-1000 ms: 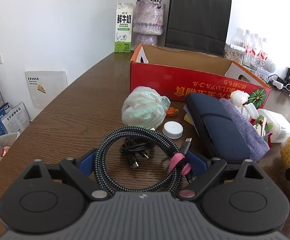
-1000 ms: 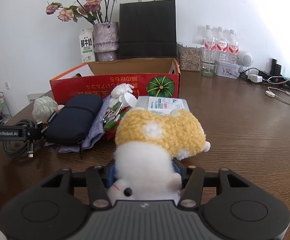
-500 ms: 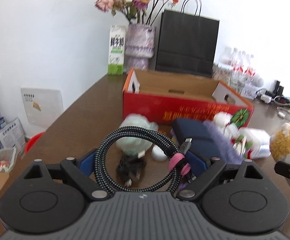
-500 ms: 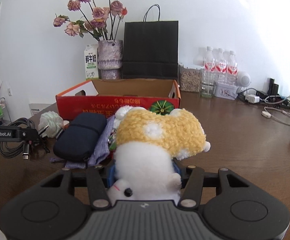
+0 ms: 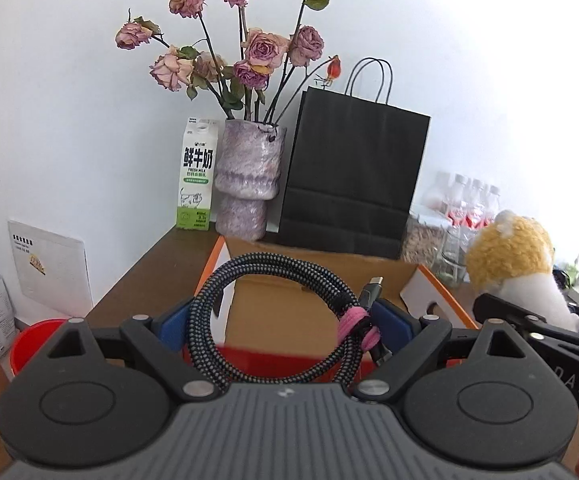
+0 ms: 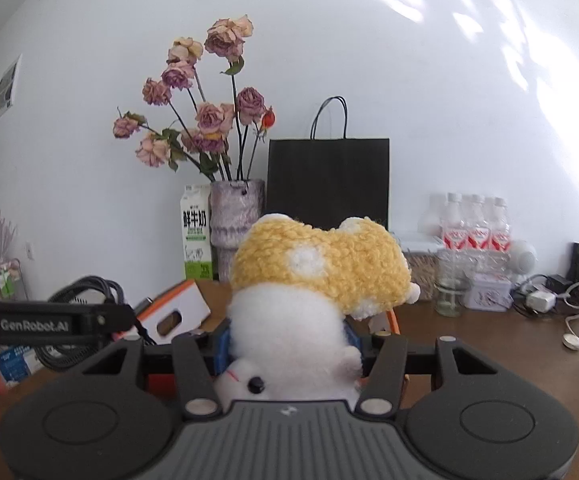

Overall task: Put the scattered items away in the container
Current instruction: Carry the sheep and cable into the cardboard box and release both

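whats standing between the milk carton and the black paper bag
In both wrist views, a mottled purple vase of dried roses stands between the milk carton and the black paper bag.

Readable text
Milk carton [image 5: 196, 176] left of the vase [image 5: 248, 178] reads "鲜牛奶 FRESH MILK"; left tool [image 6: 49, 325] reads "GenRobot.AI".

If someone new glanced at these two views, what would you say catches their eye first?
Probably the fluffy yellow-and-white plush toy clamped in the right gripper, filling that view's centre. Next, the coiled braided cable held in the left gripper above the open cardboard box, with dried roses behind.
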